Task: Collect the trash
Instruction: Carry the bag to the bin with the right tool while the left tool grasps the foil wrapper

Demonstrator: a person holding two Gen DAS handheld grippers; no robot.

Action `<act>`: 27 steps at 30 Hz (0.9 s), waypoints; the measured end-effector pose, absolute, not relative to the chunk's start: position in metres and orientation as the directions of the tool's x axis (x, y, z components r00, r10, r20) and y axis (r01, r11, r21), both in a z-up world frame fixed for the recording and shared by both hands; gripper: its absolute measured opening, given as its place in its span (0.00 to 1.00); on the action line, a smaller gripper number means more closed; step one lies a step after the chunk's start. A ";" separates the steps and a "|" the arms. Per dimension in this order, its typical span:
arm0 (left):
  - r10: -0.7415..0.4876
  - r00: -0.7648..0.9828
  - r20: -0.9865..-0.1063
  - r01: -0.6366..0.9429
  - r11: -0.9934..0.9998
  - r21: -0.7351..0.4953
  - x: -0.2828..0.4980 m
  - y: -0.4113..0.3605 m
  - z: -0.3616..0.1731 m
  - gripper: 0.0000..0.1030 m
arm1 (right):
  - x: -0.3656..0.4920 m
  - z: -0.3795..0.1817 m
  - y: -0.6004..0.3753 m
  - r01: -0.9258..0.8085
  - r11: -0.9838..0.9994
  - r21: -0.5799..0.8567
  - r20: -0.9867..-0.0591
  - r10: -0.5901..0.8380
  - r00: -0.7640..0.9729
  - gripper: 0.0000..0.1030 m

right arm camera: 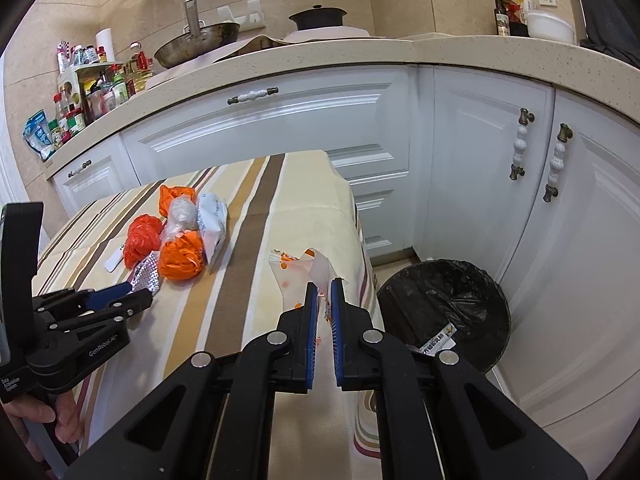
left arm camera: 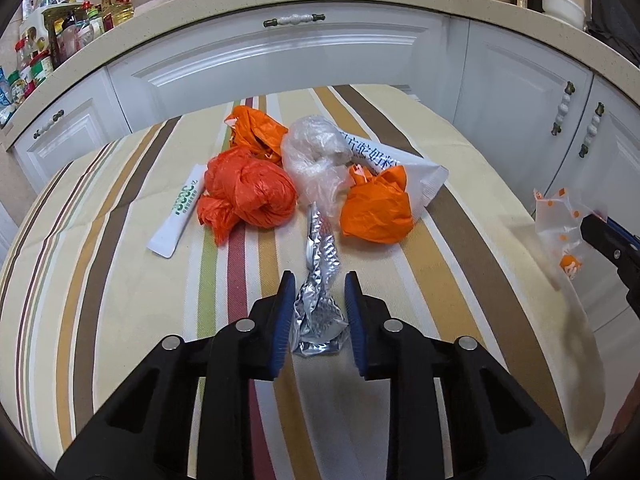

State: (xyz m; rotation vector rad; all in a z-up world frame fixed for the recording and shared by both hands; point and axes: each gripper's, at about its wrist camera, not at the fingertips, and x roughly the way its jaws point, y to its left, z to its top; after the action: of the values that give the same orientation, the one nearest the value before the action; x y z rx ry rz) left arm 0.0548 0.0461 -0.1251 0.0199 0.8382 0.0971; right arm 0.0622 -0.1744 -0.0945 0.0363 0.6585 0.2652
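A crumpled silver foil wrapper [left arm camera: 318, 288] lies on the striped tablecloth [left arm camera: 120, 280] between the fingers of my left gripper [left arm camera: 319, 280], which straddles it with a gap on each side. Beyond it lie orange plastic bags [left arm camera: 248, 192], a clear plastic bag [left arm camera: 316, 156], a white packet [left arm camera: 178, 216] and a white printed pouch [left arm camera: 424, 176]. My right gripper [right arm camera: 325, 286] is shut on a clear wrapper with orange dots [right arm camera: 298, 276], held above the table's right edge. A black-lined trash bin [right arm camera: 444, 312] stands on the floor to the right.
White kitchen cabinets [right arm camera: 280, 128] stand behind the table under a beige counter [right arm camera: 360, 56] with bottles, a wok and a pot. The left gripper [right arm camera: 120, 296] shows in the right wrist view, by the foil [right arm camera: 148, 276].
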 end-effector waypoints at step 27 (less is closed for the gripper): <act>0.043 0.754 -0.655 -0.008 0.998 0.056 0.024 0.030 -0.071 0.13 | 0.063 -0.085 -0.214 -0.133 0.987 0.087 -0.570 0.159 0.806 0.07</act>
State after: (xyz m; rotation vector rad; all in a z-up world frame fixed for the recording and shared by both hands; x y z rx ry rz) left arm 0.0243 0.0304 -0.0705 0.0511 0.7160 0.0275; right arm 0.0630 -0.2143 -0.0852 0.0434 0.6137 0.1564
